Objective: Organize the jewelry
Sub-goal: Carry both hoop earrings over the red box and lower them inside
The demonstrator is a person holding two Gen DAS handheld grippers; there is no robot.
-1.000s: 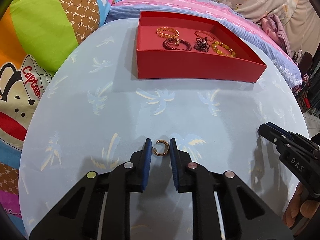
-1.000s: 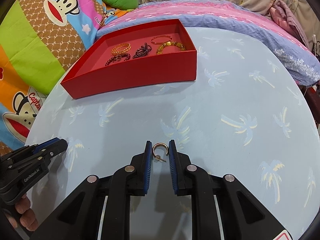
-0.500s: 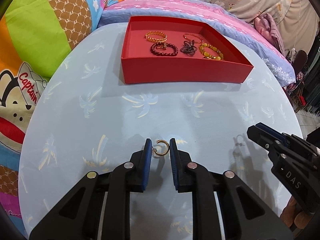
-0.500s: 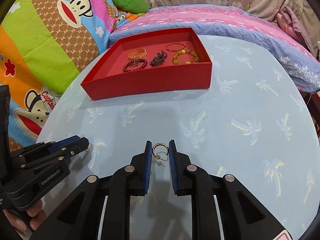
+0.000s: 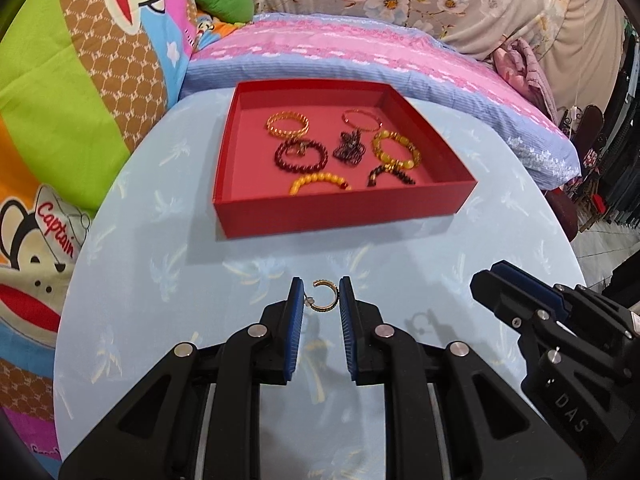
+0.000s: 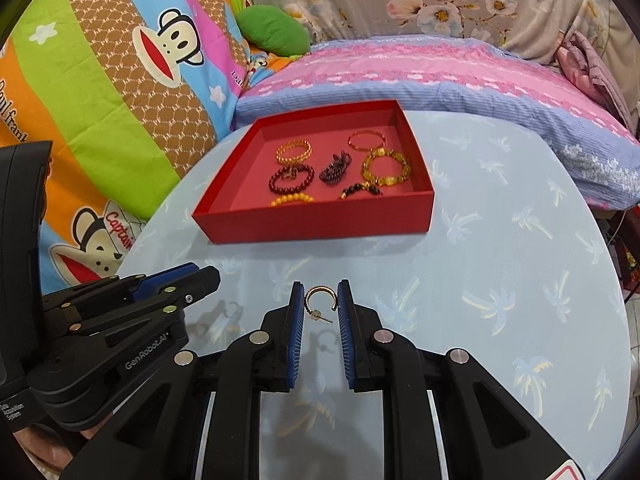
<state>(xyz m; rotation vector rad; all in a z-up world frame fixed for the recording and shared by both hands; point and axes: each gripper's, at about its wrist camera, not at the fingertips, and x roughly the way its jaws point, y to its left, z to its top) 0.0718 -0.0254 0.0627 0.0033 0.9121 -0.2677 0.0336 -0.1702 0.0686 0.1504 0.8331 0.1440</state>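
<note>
My left gripper (image 5: 321, 292) is shut on a small gold hoop earring (image 5: 325, 296), pinched between its blue pads above the table. My right gripper (image 6: 319, 295) is shut on a second gold hoop earring (image 6: 318, 300) with a post sticking out. Each gripper shows in the other's view: the right one (image 5: 532, 312) at lower right, the left one (image 6: 132, 300) at lower left. Ahead stands a red tray (image 5: 340, 210) (image 6: 320, 222) with several bracelets inside, among them a gold bangle (image 5: 288, 125), a dark red bead bracelet (image 5: 301, 155) and a yellow bead bracelet (image 5: 397, 149).
The round table (image 5: 160, 280) wears a pale blue cloth with palm prints. Behind it lie a pink and blue striped pillow (image 5: 360, 52), a cartoon monkey blanket (image 5: 80, 80) on the left and a green cushion (image 6: 274, 30). A hand (image 6: 52, 452) shows at lower left.
Both grippers have risen with their earrings still pinched. The tray now sits lower in both views, more of its inside shows, and shadows of the earrings lie on the cloth.
</note>
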